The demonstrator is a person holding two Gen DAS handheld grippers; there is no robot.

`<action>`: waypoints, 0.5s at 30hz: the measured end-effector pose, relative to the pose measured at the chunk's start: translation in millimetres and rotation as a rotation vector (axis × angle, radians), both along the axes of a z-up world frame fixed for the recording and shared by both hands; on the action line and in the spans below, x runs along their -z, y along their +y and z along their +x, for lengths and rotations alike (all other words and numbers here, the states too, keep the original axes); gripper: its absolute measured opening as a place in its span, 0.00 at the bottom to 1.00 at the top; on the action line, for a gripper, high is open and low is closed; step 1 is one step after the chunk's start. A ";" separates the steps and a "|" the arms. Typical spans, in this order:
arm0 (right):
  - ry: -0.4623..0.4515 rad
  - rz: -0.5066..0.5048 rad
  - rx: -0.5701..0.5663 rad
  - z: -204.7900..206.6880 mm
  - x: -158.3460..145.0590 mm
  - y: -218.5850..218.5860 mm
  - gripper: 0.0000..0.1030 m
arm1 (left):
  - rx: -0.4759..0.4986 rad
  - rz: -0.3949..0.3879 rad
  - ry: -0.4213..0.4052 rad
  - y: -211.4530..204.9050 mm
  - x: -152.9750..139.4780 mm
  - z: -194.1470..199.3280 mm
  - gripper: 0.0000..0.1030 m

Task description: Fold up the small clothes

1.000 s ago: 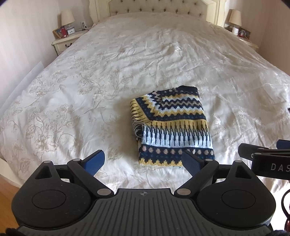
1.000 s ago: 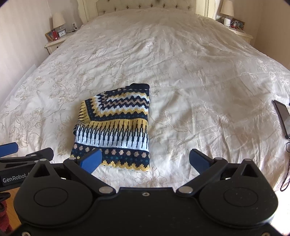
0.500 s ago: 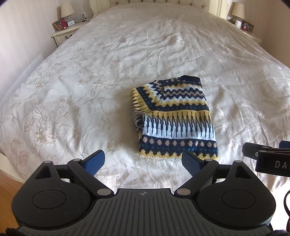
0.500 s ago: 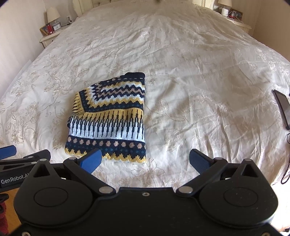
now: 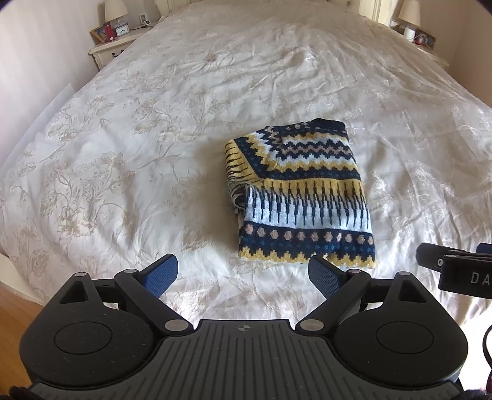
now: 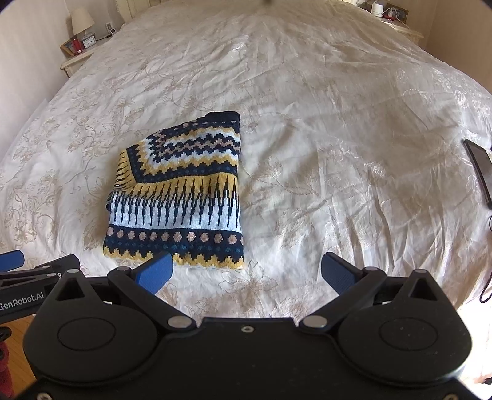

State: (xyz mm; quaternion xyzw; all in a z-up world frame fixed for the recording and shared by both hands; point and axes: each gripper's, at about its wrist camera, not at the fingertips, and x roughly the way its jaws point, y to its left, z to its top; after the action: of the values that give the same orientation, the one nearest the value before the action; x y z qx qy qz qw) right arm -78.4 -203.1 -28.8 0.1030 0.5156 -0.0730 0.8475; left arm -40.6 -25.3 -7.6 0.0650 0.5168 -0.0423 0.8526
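Ahead of both hand-held grippers, a folded knitted sweater (image 5: 299,197) in navy, yellow and pale-blue bands lies flat on a cream floral bedspread (image 5: 138,129); its zigzag hem edge is the side nearest the tools. The left gripper (image 5: 243,272) hovers over the near part of the bed with its blue-padded fingers (image 5: 161,272) spread wide and nothing between them; the sweater sits just beyond and to the right of its right finger. The right gripper (image 6: 246,270) is likewise wide apart and empty, the sweater lying beyond and to the left of it, its hem just behind the left finger (image 6: 155,272); each tool's black body shows at the edge of the other's view. Compared with a second ago, the sweater fills more of both views and sits lower in them, while the headboard has slipped out of sight at the top; both grippers have come closer over the bed, with their spread unchanged and the sweater's fold undisturbed. Far to the left gripper's left, a bedside table (image 5: 113,49) carries a lamp (image 5: 115,10) and a small clock (image 5: 122,30); a dark phone (image 6: 479,170) lies on the bedspread well off to the right gripper's right.
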 end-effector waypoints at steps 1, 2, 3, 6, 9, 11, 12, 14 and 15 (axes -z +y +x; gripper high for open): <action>0.002 0.003 0.001 0.4 0.5 -0.4 0.99 | -0.001 0.002 0.002 -0.1 0.1 0.3 0.90; 0.003 0.005 0.002 0.9 1.2 -0.9 0.99 | -0.001 0.003 0.004 -0.1 0.2 0.9 0.90; 0.005 0.006 0.004 1.3 1.6 -1.1 0.99 | 0.000 0.004 0.005 0.0 0.2 1.2 0.90; 0.007 0.012 0.007 2.3 3.0 -1.5 0.99 | -0.001 0.004 0.005 -0.2 0.1 1.3 0.90; 0.009 0.014 0.008 3.1 3.6 -1.3 0.99 | -0.005 0.004 0.014 0.4 0.2 2.5 0.90; 0.011 0.014 0.008 3.5 4.1 -1.4 0.99 | -0.007 0.008 0.021 1.1 0.6 3.4 0.90; 0.013 0.015 0.007 3.9 4.8 -0.8 0.99 | -0.008 0.010 0.024 0.8 0.8 3.5 0.90; 0.014 0.015 0.007 4.8 6.1 -0.6 0.99 | -0.010 0.011 0.028 0.8 0.7 4.0 0.90; 0.016 0.015 0.006 5.4 6.6 -0.4 0.99 | -0.011 0.012 0.030 0.9 0.3 4.4 0.90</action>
State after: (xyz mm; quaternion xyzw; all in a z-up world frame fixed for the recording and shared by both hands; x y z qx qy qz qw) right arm -73.1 -203.5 -35.4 0.1104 0.5226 -0.0726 0.8423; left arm -36.2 -24.4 -7.9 0.0666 0.5303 -0.0355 0.8445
